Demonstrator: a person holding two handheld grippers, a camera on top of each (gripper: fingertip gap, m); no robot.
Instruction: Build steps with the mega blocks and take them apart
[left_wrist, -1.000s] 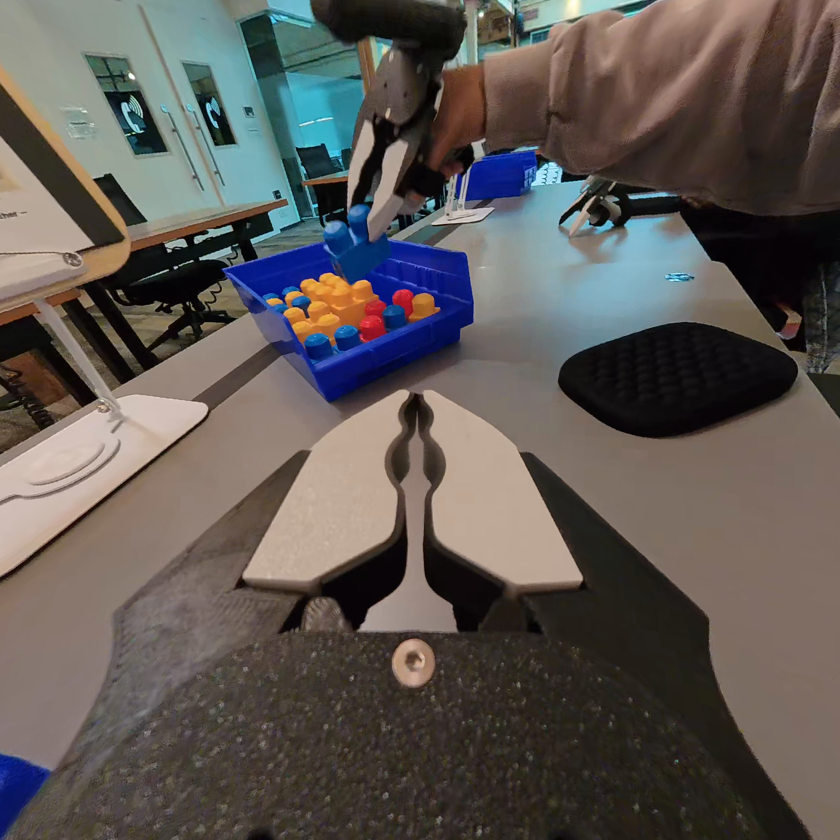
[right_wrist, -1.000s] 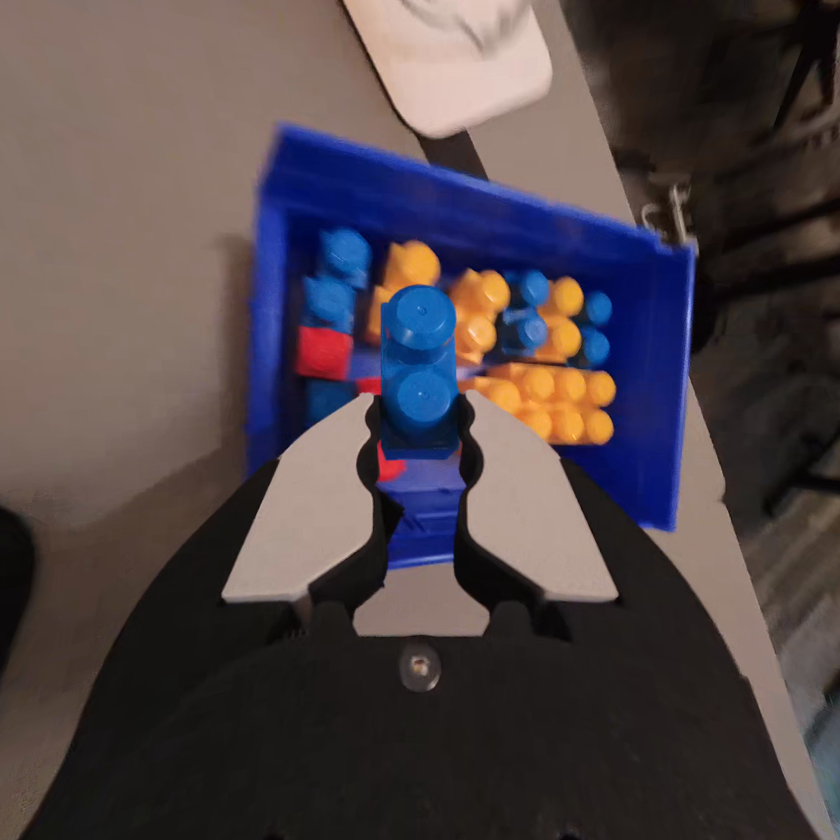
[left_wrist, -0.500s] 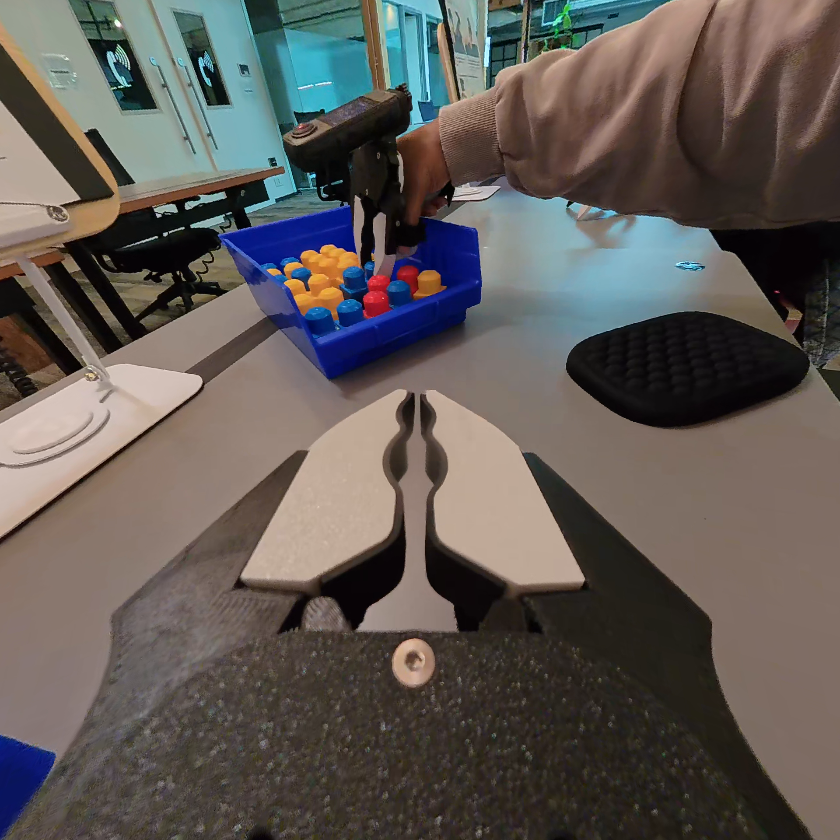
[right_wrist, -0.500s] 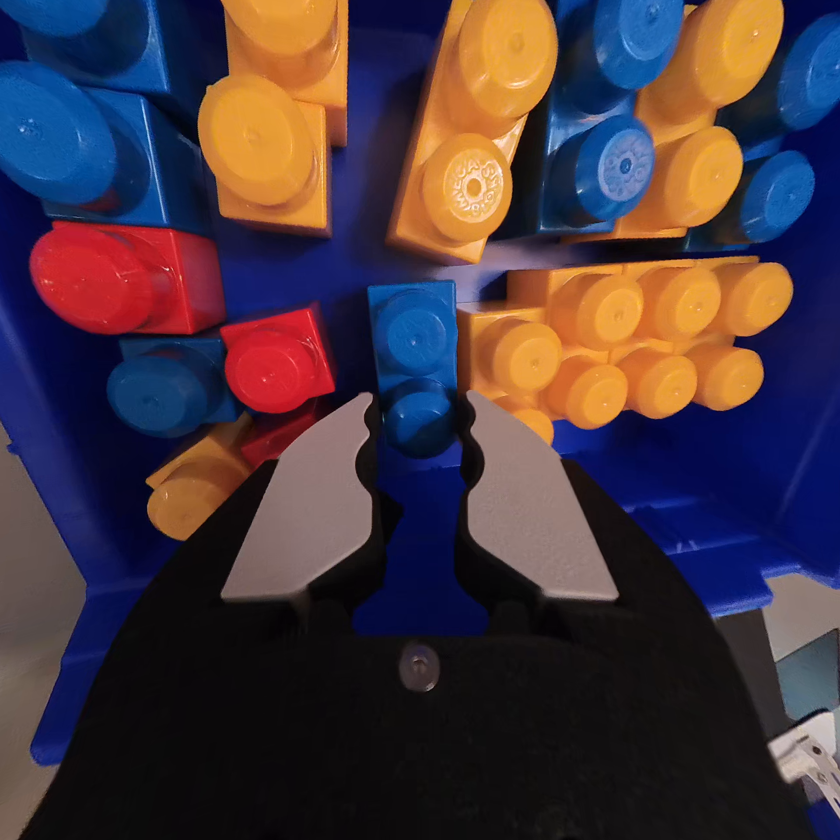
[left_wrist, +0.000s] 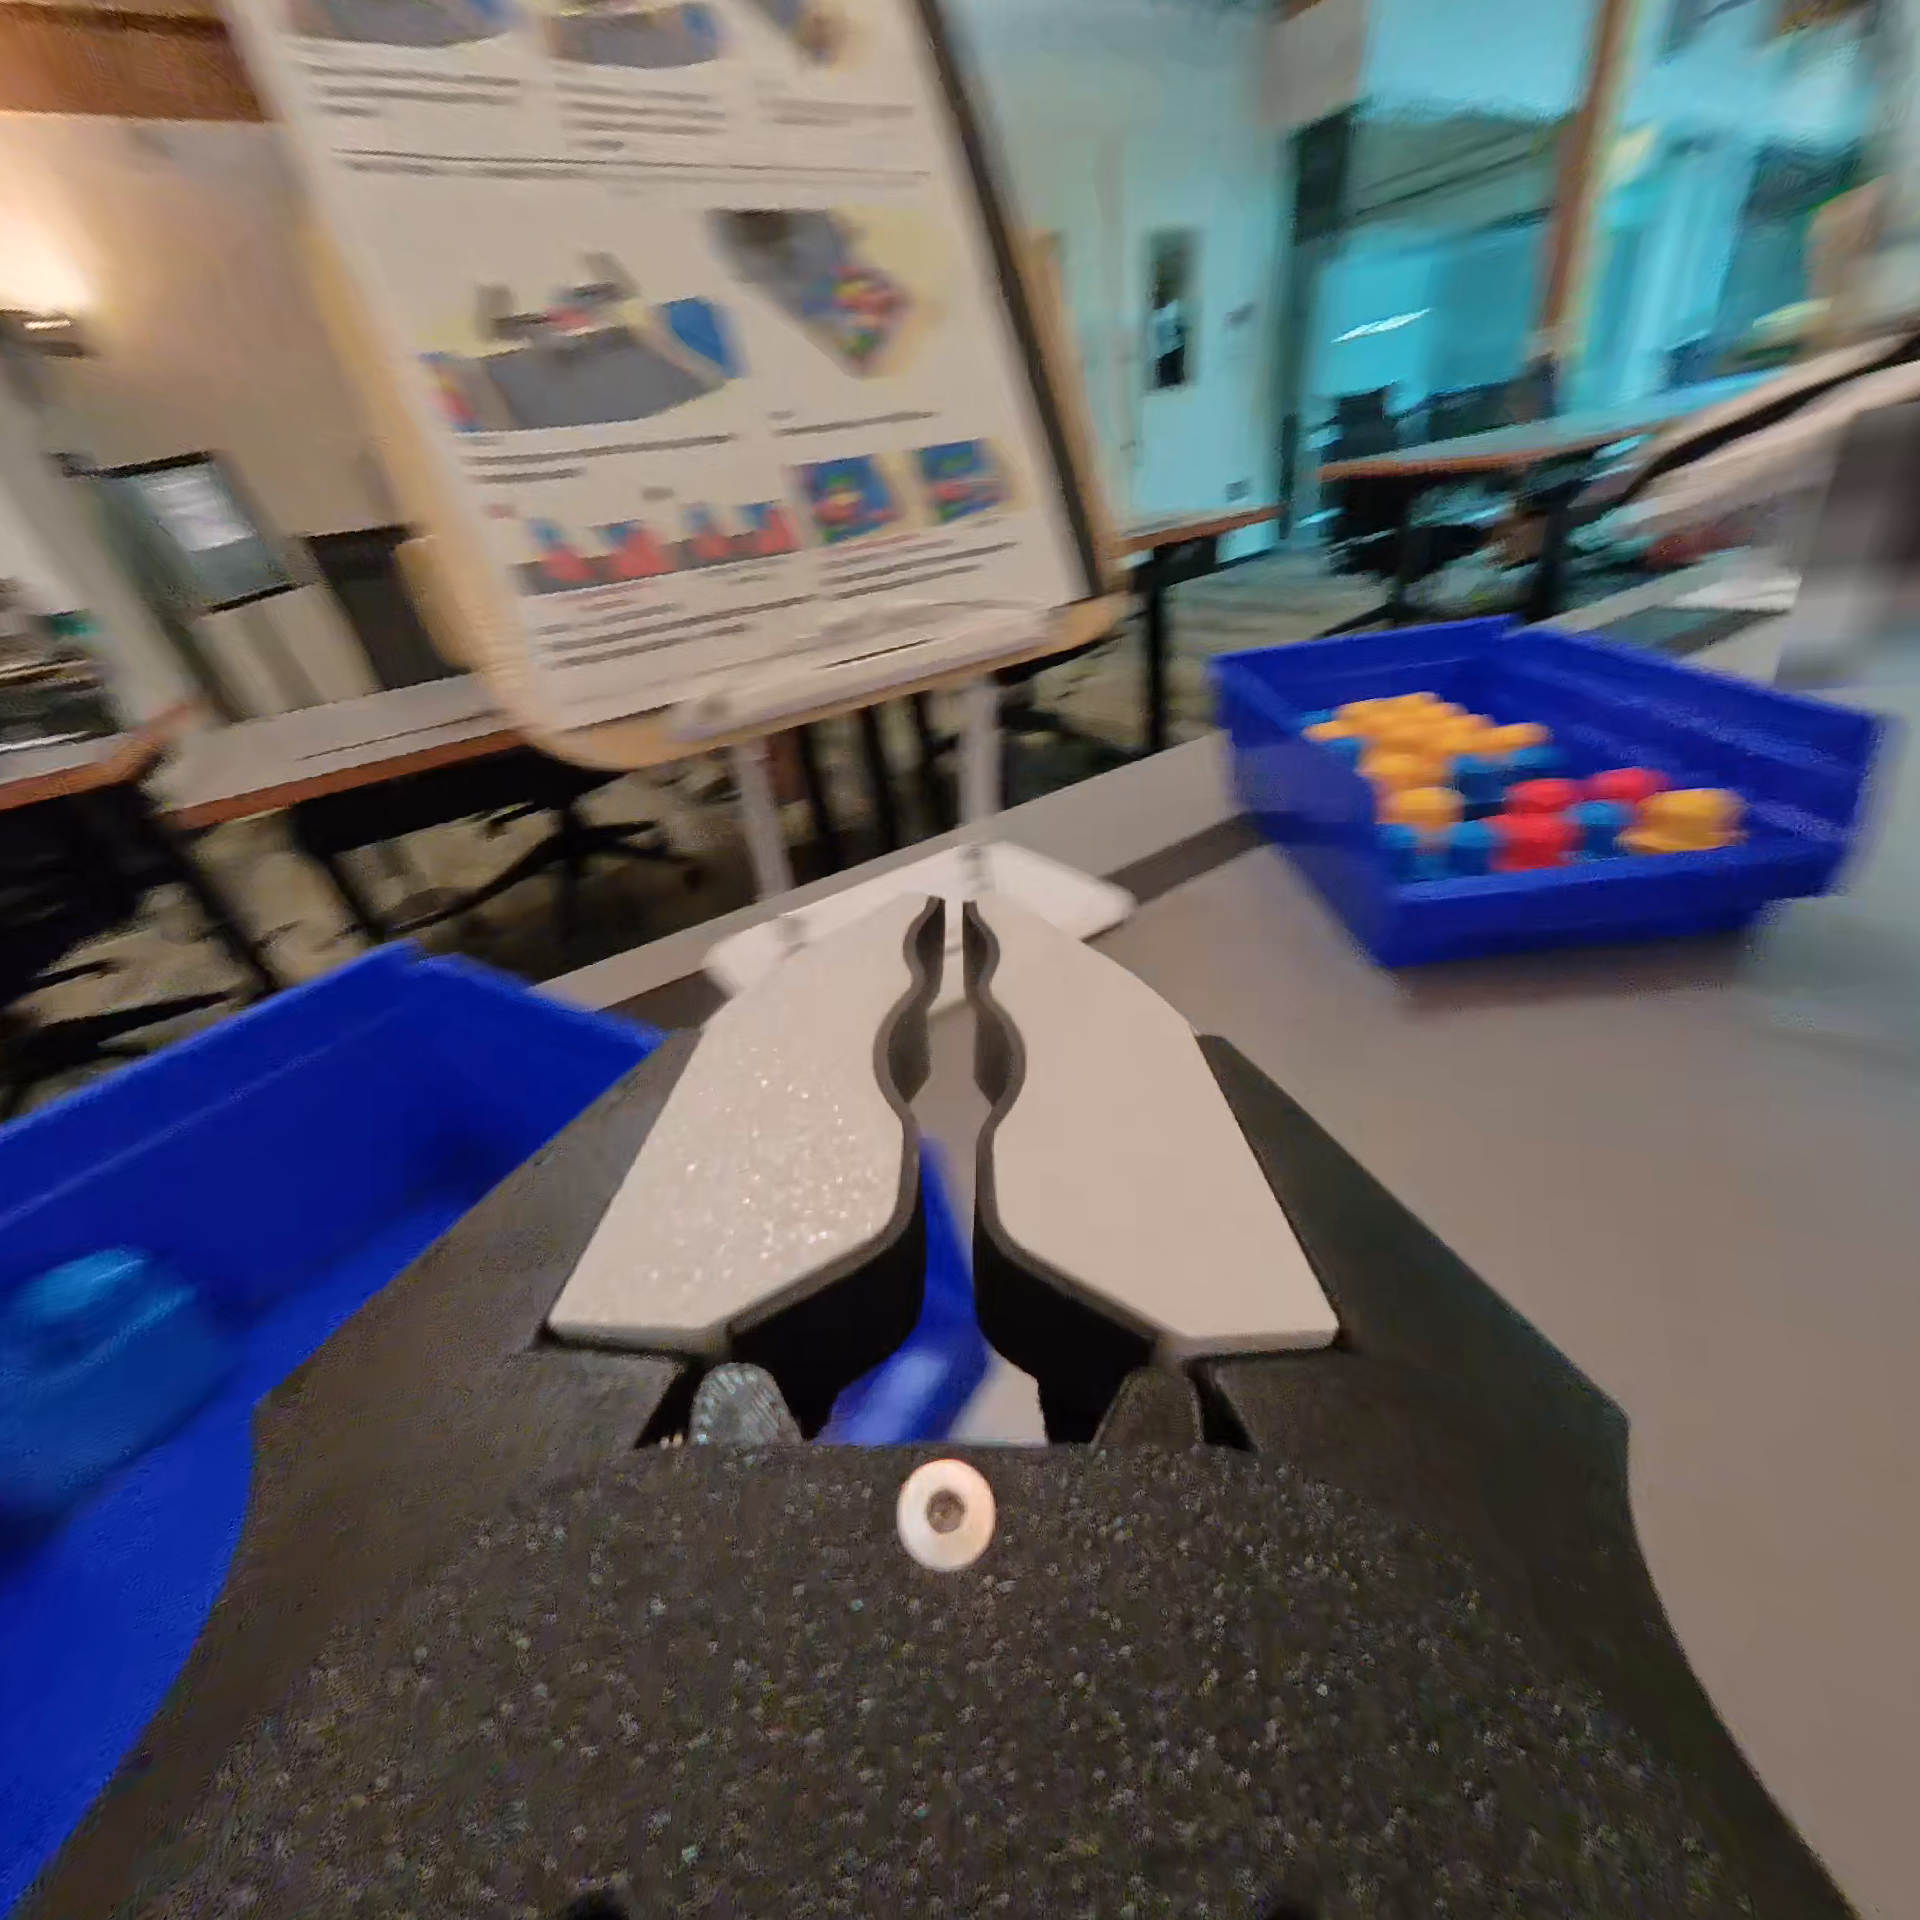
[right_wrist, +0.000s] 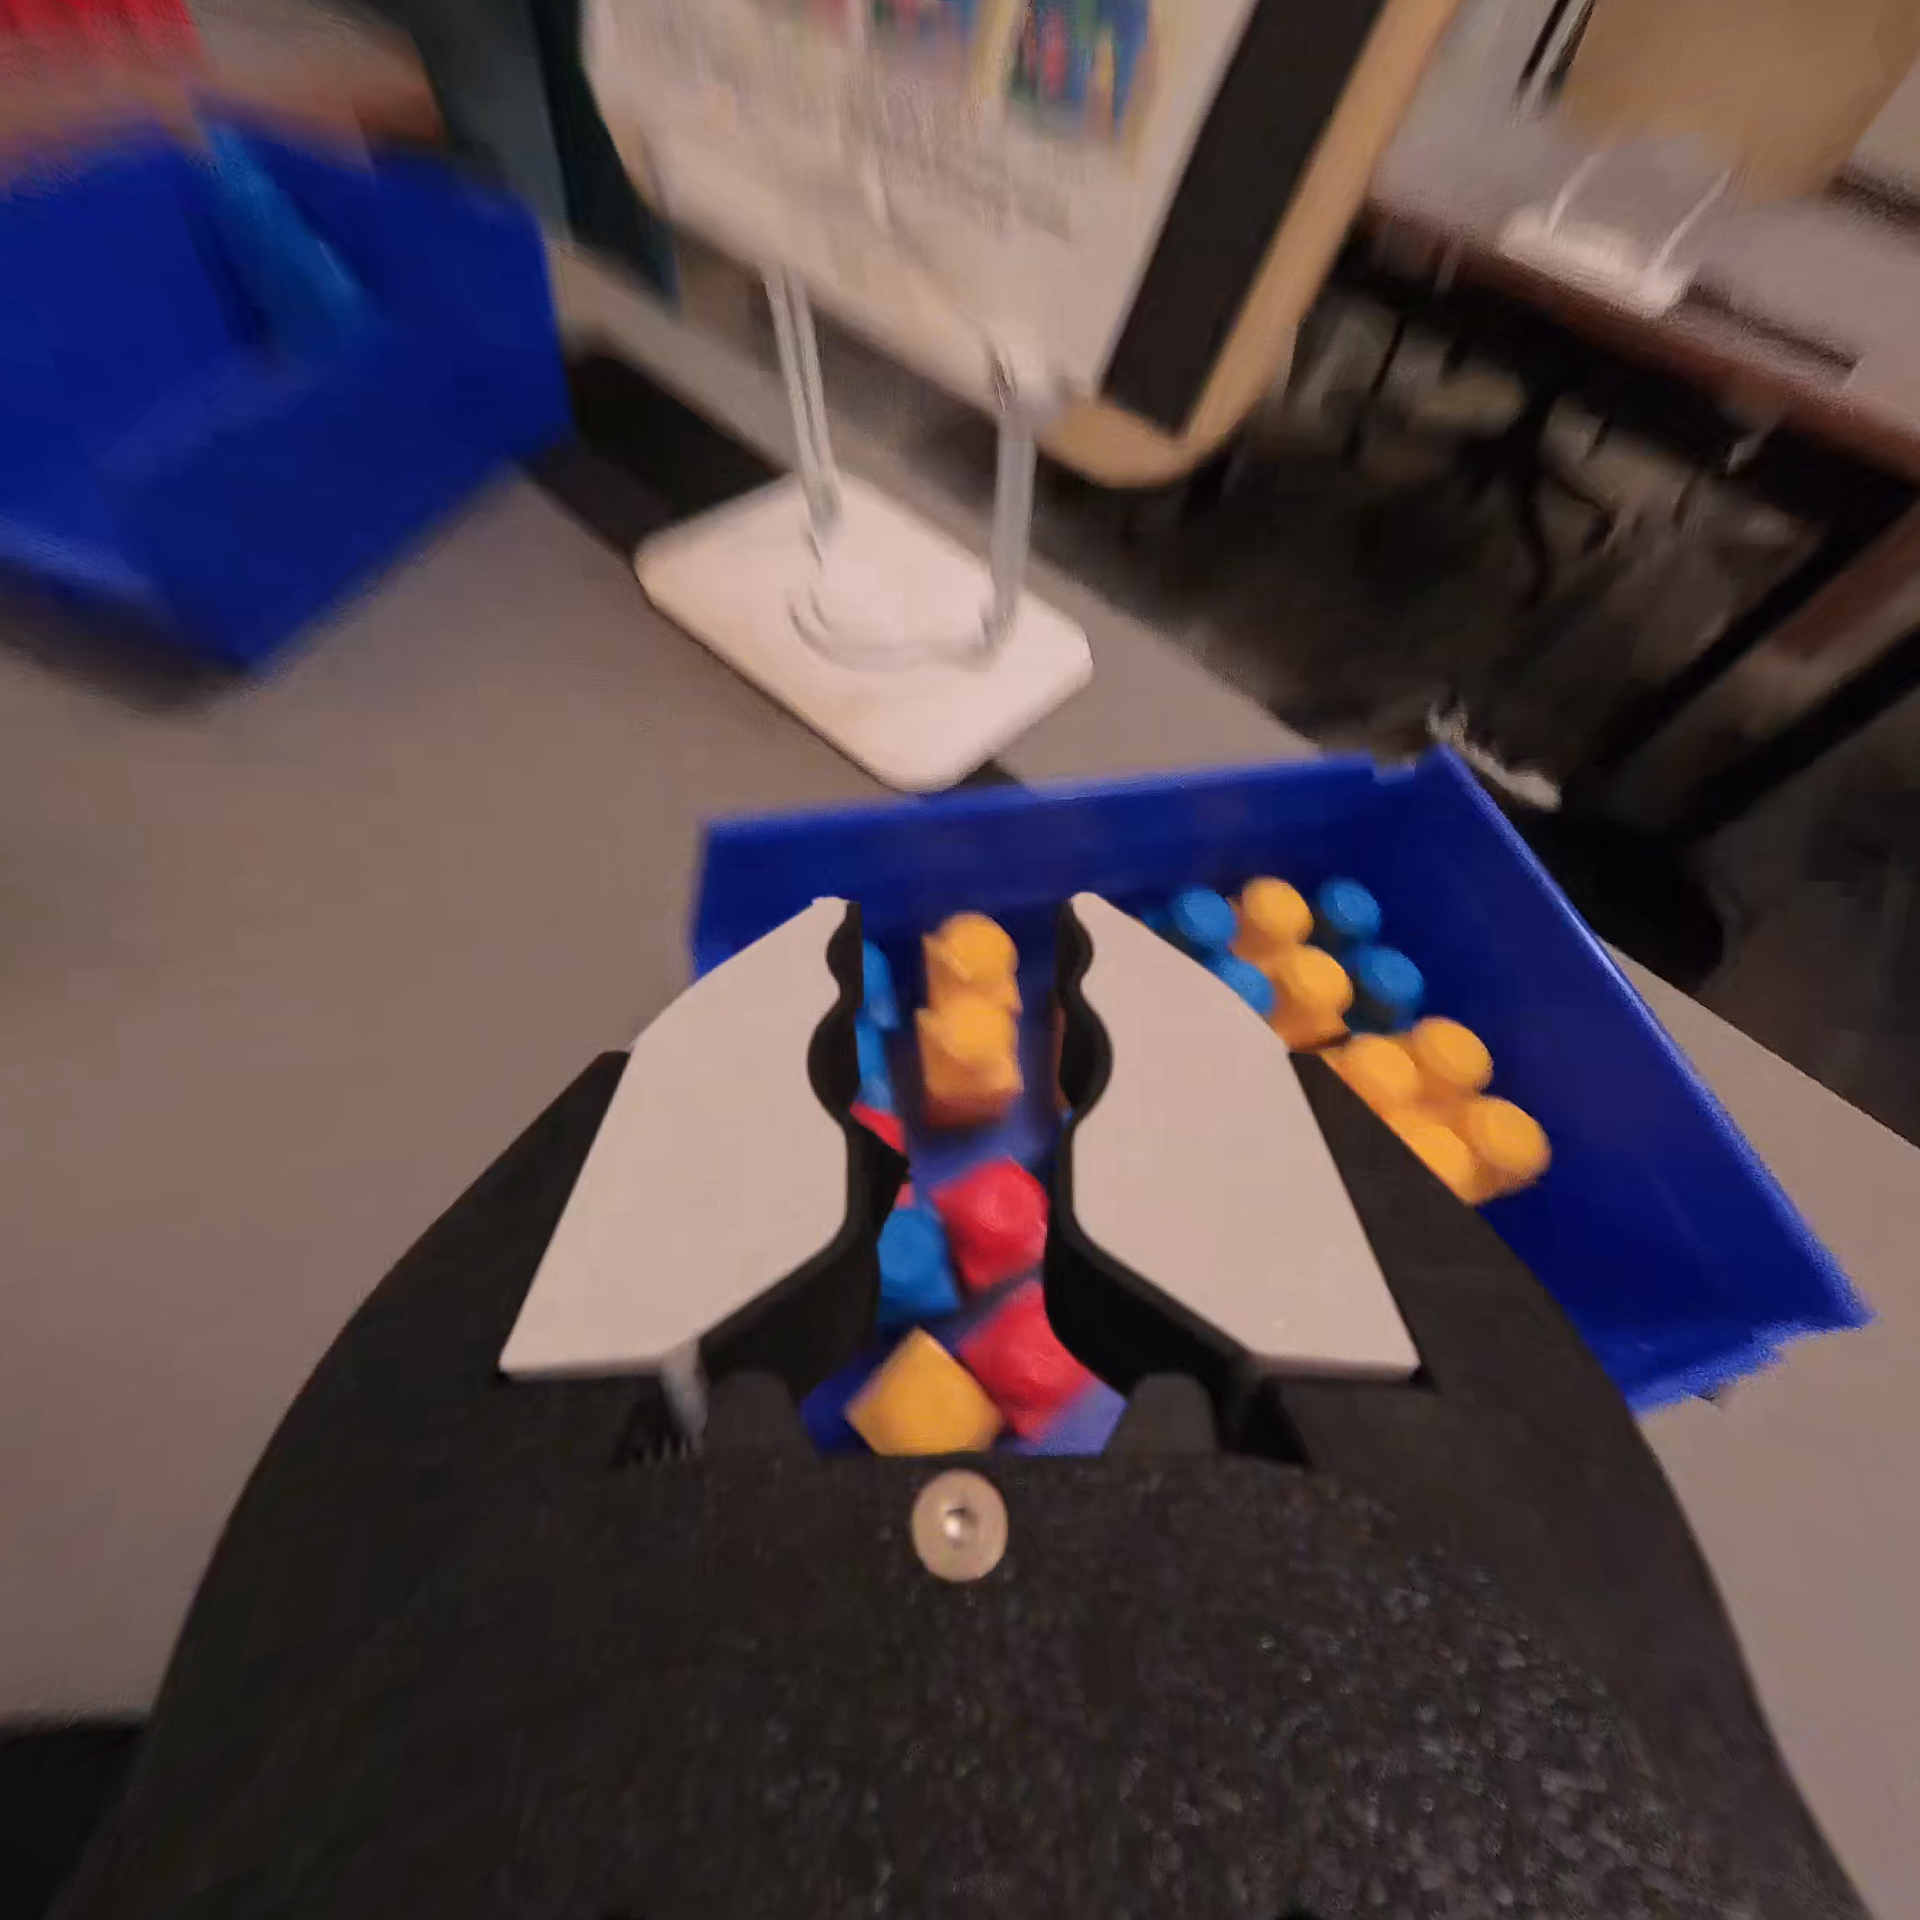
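Note:
A blue bin (right_wrist: 1039, 831) holds several orange, blue and red mega blocks. My right gripper (right_wrist: 956, 925) is open and empty just above its near end. An orange two-stud block (right_wrist: 971, 1029) and a red block (right_wrist: 987, 1226) show between its fingers. The same bin (left_wrist: 1558, 914) stands at the right in the left wrist view. My left gripper (left_wrist: 954, 914) is shut and empty, low over the grey table (left_wrist: 1455, 1143). It is at the edge of a second blue bin (left_wrist: 312, 1039), which holds a blue block (left_wrist: 94, 1330). Both views are blurred.
An instruction board (left_wrist: 675, 364) stands on a white base (right_wrist: 862, 644) at the table's far edge, between the two bins. The second bin (right_wrist: 260, 364) shows at the upper left of the right wrist view. Other desks and chairs lie beyond the table.
My right gripper let go of the blue block in the bin, opened and rose back from it. My left gripper swung left toward the second blue bin, still shut.

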